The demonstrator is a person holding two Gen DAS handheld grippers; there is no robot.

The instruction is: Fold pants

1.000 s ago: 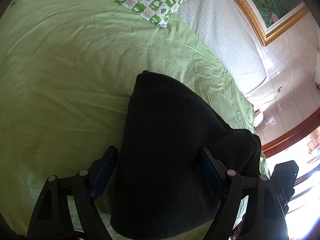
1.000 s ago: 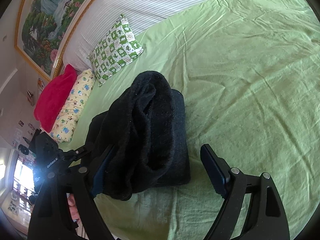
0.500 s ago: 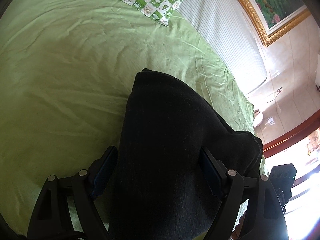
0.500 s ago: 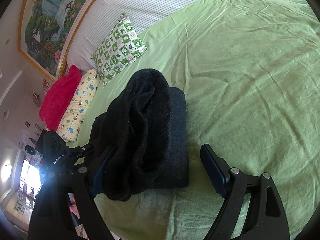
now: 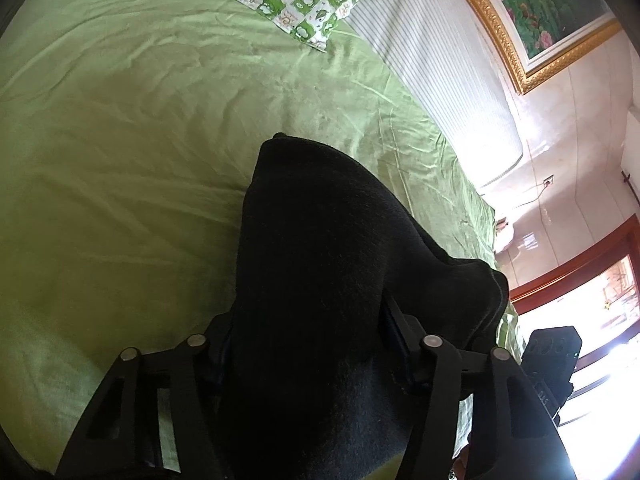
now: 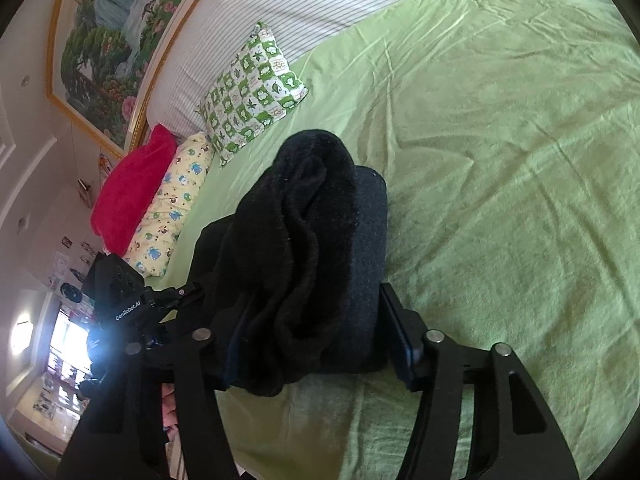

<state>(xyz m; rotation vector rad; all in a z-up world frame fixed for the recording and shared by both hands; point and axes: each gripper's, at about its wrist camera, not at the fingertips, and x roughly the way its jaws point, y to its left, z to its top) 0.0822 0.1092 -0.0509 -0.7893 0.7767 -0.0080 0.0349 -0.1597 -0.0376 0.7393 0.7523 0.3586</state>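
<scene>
Pants (image 6: 320,248) of black fleece, folded into a thick bundle, were laid on the green-sheeted bed (image 6: 500,160), near a green-and-white checked pillow (image 6: 252,88). The left gripper (image 5: 308,344) and the right gripper (image 6: 316,328) were both seen with jaws just closed in, clenched against opposite sides of the bundle's near end.

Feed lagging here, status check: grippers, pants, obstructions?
Both grippers, left and right, just closed onto folded black fleece pants. Pants bunched on green bedsheet. Nothing in the way.
</scene>
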